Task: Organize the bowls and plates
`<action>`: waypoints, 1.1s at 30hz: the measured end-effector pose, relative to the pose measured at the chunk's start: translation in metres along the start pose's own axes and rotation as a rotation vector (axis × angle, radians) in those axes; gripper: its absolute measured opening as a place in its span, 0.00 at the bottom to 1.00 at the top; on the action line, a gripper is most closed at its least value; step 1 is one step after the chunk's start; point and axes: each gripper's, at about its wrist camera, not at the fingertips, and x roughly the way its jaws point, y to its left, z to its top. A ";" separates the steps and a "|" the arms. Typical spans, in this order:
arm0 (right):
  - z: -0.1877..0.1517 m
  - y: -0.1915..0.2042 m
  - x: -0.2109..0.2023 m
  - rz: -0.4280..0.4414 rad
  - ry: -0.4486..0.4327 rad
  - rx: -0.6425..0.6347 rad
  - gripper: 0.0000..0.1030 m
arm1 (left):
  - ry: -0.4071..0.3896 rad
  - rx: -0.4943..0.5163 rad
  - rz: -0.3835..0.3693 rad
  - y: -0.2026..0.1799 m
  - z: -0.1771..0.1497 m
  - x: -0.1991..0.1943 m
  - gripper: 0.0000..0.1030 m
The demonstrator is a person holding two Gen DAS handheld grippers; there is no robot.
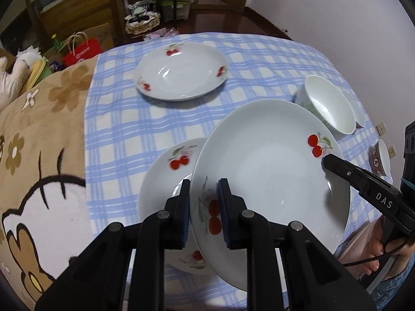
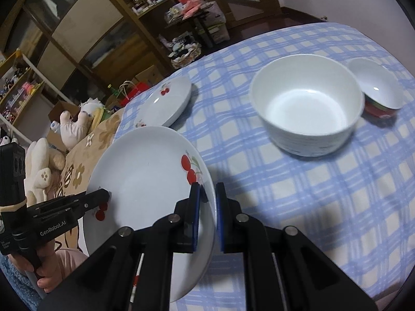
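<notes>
Plates and bowls are mid-sort, and the piece in play is a white glazed ceramic plate with red cherry sprigs [image 1: 269, 171], carried tilted above the blue-and-white checked tablecloth [image 1: 124, 129] by both tools at once. The left gripper [image 1: 203, 197] has its jaws narrowed onto the rim at the plate's 7 o'clock in the left wrist view, blue pads either side of the edge. The right gripper [image 2: 207, 202] pinches the opposite rim, seen at 4 o'clock of the plate in its own view, jaws nearly together on the thin lip.

Under the carried plate lies a second cherry-printed white plate [image 1: 166, 181], partly hidden, at about 8 o'clock of the frame. A third matching plate [image 1: 181, 71] sits well apart at 11 o'clock. A tall white ceramic bowl [image 2: 308, 103] stands at 1 o'clock in the right wrist view, with a small red-banded white bowl [image 2: 376, 88] just beside it. A further small patterned bowl [image 1: 380, 162] shows at 3 o'clock in the left view.

The main hazard, as I judge it, is the glaze: slick rim and shallow pad contact mean the plate could slide out if either hand twists or the two drift apart. Uneven pull would lever it against one grip. Lowered at this tilt, its low edge could strike the plate beneath and chip it. A wide swing toward 1 o'clock might clip the tall bowl.
</notes>
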 end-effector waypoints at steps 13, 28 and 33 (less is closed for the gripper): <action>-0.009 0.012 0.045 -0.007 0.061 0.006 0.12 | 0.062 -0.060 0.021 0.033 -0.001 0.030 0.20; -0.015 0.016 0.080 -0.021 0.100 -0.001 0.10 | 0.177 -0.166 -0.006 0.063 -0.003 0.068 0.22; -0.014 0.017 0.079 -0.027 0.082 -0.017 0.10 | 0.177 -0.178 -0.017 0.063 -0.003 0.069 0.22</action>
